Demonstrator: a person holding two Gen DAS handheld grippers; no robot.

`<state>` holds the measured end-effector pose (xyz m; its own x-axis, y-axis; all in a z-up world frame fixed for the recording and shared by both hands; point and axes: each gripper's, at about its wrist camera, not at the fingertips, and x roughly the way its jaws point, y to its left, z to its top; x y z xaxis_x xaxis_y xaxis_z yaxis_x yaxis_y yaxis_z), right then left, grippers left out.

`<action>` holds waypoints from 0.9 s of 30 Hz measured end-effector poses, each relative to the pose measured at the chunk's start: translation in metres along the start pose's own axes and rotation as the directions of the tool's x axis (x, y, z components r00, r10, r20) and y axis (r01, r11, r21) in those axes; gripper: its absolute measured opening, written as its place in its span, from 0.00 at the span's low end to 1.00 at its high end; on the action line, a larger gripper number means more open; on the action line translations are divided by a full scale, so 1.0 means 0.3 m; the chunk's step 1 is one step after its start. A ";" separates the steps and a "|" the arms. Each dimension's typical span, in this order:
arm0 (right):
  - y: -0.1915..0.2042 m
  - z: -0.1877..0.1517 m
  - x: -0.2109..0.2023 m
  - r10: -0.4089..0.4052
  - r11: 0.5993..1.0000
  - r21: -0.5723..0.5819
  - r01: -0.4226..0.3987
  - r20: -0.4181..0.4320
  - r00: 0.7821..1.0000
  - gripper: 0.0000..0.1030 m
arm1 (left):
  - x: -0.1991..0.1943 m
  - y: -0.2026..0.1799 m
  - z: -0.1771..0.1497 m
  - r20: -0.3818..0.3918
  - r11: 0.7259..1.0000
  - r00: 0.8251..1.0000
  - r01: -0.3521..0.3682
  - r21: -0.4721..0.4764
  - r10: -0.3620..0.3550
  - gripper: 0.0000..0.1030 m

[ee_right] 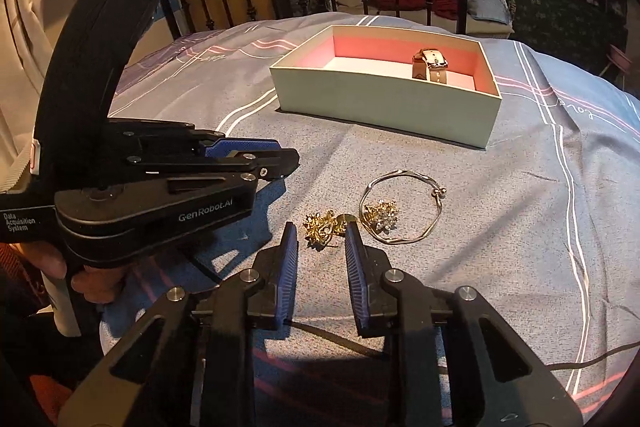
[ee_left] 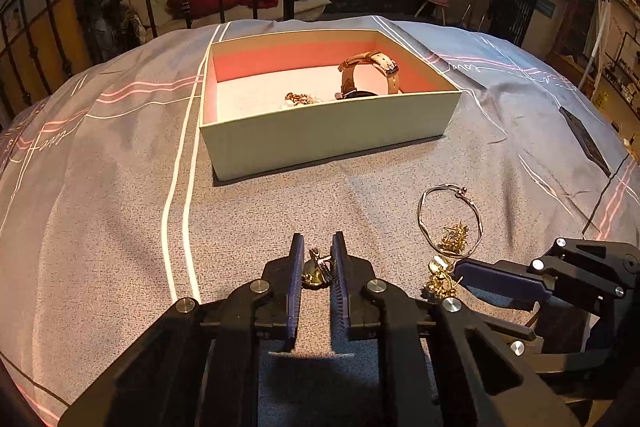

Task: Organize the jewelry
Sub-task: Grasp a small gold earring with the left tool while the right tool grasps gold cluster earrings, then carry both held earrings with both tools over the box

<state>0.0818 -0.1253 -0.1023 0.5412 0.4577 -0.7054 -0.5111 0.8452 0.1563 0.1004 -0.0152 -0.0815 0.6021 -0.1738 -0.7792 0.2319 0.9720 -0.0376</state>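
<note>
The left gripper (ee_left: pixel 316 255) has its jaws clamped on a gold earring (ee_left: pixel 314 271) lying on the bed (ee_left: pixel 120 207), ready to lift it toward the box (ee_left: pixel 332 131). The right gripper (ee_right: pixel 321 233) has its jaws apart around another gold earring (ee_right: pixel 320 225).

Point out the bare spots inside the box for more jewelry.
Inside the box, the white floor left of the gold chain, toward the left wall, is bare. The right end is crowded by the watch, with the chain beside it. The near strip behind the front wall is hidden.
</note>
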 end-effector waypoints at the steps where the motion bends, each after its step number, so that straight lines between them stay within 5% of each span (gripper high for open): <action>1: -0.001 0.000 0.002 -0.003 1.000 -0.005 0.003 0.001 1.000 0.21 | 0.000 0.000 0.000 0.002 1.000 1.000 0.001 0.001 -0.001 0.12; 12: -0.032 -0.001 -0.050 -0.009 1.000 0.024 0.008 0.050 0.999 0.19 | -0.059 0.031 0.026 0.047 0.997 0.997 0.058 -0.052 -0.055 0.06; 27: -0.042 0.012 -0.080 -0.005 0.999 0.037 0.002 0.084 0.996 0.19 | -0.121 0.141 0.131 0.067 0.953 0.982 0.188 -0.238 -0.177 0.06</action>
<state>0.0778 -0.1459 -0.0848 0.5981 0.4753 -0.6453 -0.4848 0.8557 0.1809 0.1184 0.0261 -0.0301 0.6017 -0.3536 -0.7162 0.1524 0.9310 -0.3316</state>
